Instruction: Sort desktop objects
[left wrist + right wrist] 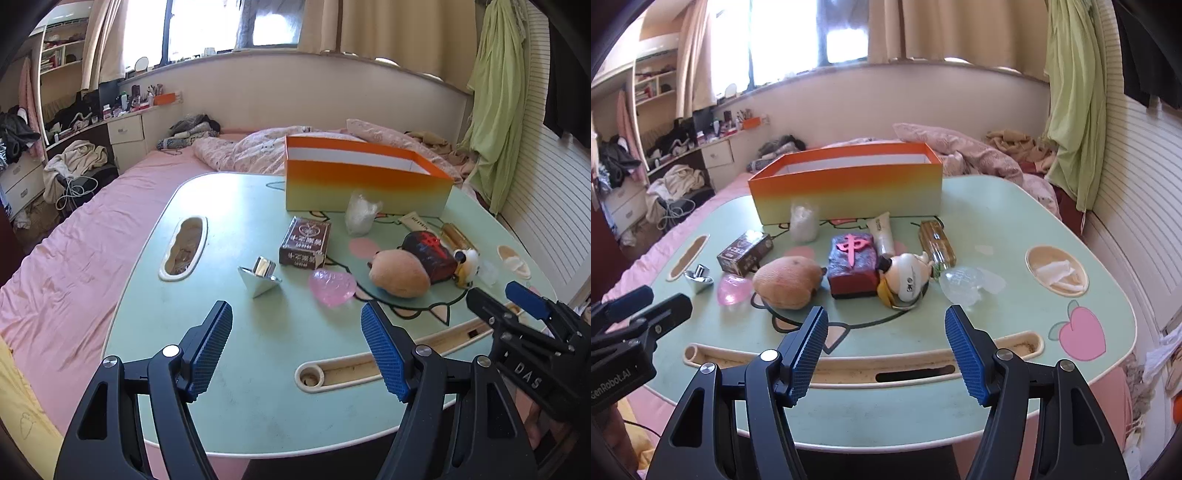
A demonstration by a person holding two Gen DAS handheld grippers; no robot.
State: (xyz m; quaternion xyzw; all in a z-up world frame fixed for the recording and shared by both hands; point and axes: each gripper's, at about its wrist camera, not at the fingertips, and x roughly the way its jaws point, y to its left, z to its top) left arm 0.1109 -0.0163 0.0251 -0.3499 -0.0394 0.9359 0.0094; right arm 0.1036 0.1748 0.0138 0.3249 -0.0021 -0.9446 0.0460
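An orange-to-yellow open box (365,181) (849,184) stands at the far side of the green lap table (229,229) (997,221). In front of it lie a brown box (304,242) (744,253), a silver metal piece (260,277) (698,278), a pink clear shell (332,286) (733,288), a tan plush (400,273) (788,282), a red mahjong-tile block (430,253) (853,264), a duck figure (908,277), a gold bottle (936,242), a white tube (881,232) and a clear bag (360,214) (803,221). My left gripper (297,345) is open and empty above the near edge. My right gripper (886,350) is open and empty too.
The table rests on a pink bed (74,266). A clear plastic shell (964,284) lies right of the duck. A cup recess holding tissue (1056,271) sits at the table's right. A long groove (923,365) runs along the near edge. A radiator wall (1137,192) is on the right.
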